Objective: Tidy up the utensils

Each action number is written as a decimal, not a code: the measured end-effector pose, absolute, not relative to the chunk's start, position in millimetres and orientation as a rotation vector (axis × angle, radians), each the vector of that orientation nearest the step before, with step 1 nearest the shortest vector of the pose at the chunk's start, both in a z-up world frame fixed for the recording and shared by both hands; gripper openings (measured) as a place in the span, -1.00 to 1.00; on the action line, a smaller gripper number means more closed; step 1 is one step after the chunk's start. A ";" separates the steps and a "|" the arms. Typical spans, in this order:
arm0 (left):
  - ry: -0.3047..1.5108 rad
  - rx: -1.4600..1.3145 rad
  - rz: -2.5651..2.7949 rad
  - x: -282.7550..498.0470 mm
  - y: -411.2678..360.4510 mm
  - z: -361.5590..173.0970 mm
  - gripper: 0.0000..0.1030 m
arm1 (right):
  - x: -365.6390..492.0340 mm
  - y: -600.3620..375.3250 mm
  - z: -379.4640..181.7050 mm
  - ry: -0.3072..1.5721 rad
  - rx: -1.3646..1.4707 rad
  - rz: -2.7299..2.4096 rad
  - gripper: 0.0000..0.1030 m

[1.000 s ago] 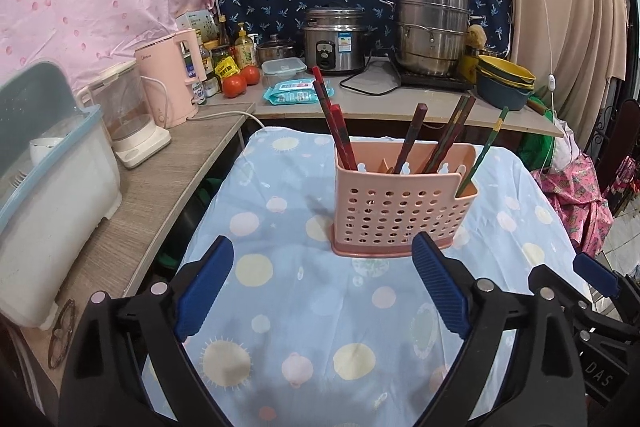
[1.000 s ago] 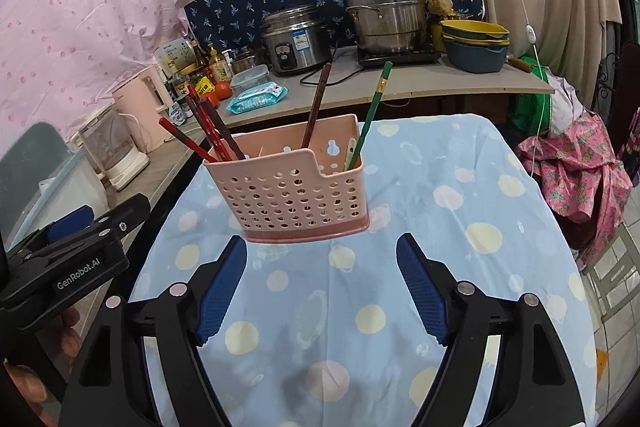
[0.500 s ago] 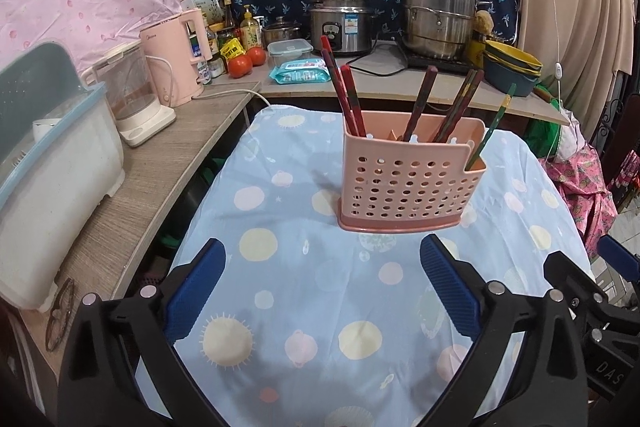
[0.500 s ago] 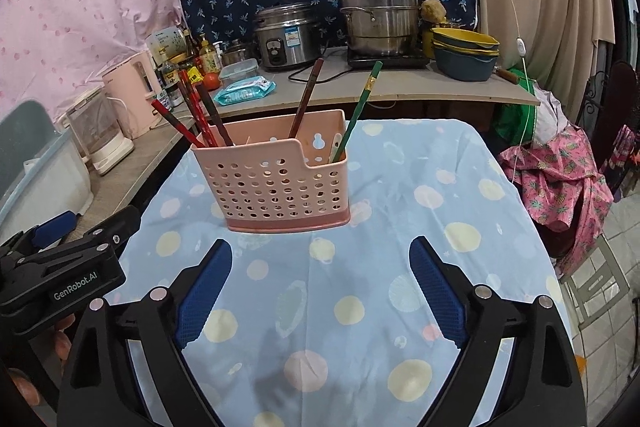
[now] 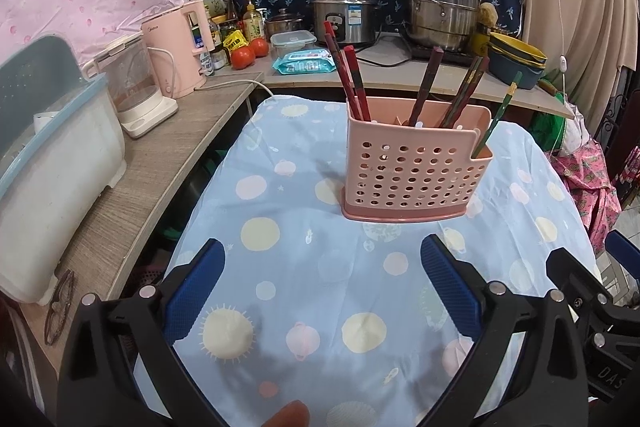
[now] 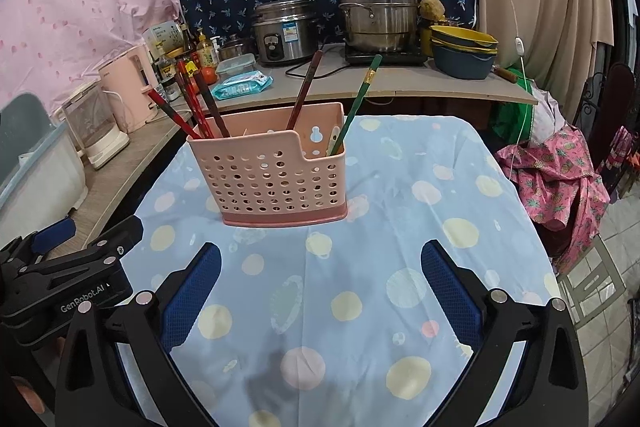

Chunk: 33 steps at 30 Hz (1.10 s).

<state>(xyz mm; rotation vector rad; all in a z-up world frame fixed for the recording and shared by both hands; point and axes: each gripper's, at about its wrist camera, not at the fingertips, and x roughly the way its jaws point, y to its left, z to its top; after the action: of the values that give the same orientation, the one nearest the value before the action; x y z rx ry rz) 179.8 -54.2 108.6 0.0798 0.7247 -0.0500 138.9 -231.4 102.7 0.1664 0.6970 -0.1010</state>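
A pink perforated utensil holder [image 5: 416,171] stands upright on the blue dotted tablecloth [image 5: 320,267]; it also shows in the right wrist view [image 6: 276,183]. Several red and brown chopsticks [image 5: 352,75] lean in its compartments, and one green chopstick [image 5: 498,115] leans at its right end, also visible in the right wrist view [image 6: 358,103]. My left gripper [image 5: 320,287] is open and empty, well short of the holder. My right gripper [image 6: 320,291] is open and empty, also short of it. The left gripper's body [image 6: 68,283] shows at the lower left of the right wrist view.
A wooden counter [image 5: 132,187] runs along the left with a white-and-blue bin [image 5: 48,179], a jug [image 5: 132,83] and a pink kettle [image 5: 180,55]. The back shelf holds a rice cooker [image 5: 344,11], steel steamer pot [image 5: 440,7], stacked bowls [image 5: 516,63], tomatoes [image 5: 250,53]. Pink cloth [image 6: 560,179] hangs right.
Both grippers have drawn back from the holder, which now sits farther off in both views. Both stay open and empty. The holder and chopsticks have not moved.
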 end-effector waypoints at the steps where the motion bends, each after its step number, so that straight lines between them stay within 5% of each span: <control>1: 0.726 0.079 -0.048 179.9 -53.6 108.3 0.83 | 139.1 -231.1 102.5 0.698 0.166 -0.100 0.88; 33: 0.715 0.106 -0.045 175.4 -56.2 104.5 0.83 | 140.3 -225.2 94.1 0.712 0.150 -0.112 0.88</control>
<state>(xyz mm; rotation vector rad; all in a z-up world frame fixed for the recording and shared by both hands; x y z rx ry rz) 175.4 -56.2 104.5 0.1060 0.7154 -0.0454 140.3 -225.2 94.1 0.1503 0.7120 -0.1123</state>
